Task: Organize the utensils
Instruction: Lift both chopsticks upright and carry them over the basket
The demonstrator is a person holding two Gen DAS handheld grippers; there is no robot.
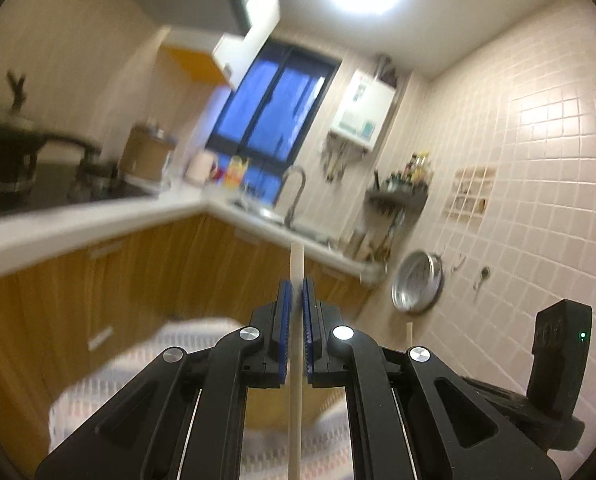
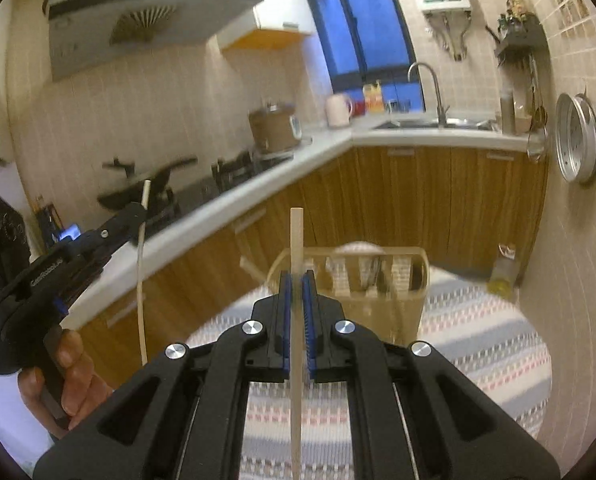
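Observation:
My left gripper [image 1: 297, 292] is shut on a pale wooden chopstick [image 1: 296, 380] that stands upright between the blue pads. My right gripper [image 2: 297, 284] is shut on a second chopstick [image 2: 296, 380], also upright. A beige slotted utensil holder [image 2: 382, 284] with several utensils inside stands on the round table [image 2: 478, 340] just beyond the right gripper. In the right wrist view the left gripper [image 2: 140, 210] shows at the left, raised over the counter edge, with its chopstick [image 2: 140, 280] hanging down. In the left wrist view the right gripper's chopstick tip [image 1: 409, 334] shows at the lower right.
The table has a striped woven cloth [image 1: 146, 360]. A kitchen counter [image 2: 258, 176] with wooden cabinets runs behind it, bearing a stove with a pan [image 2: 146, 192], a rice cooker [image 2: 274, 126] and a sink [image 2: 434, 122]. A bottle [image 2: 502, 272] stands on the floor by the tiled wall.

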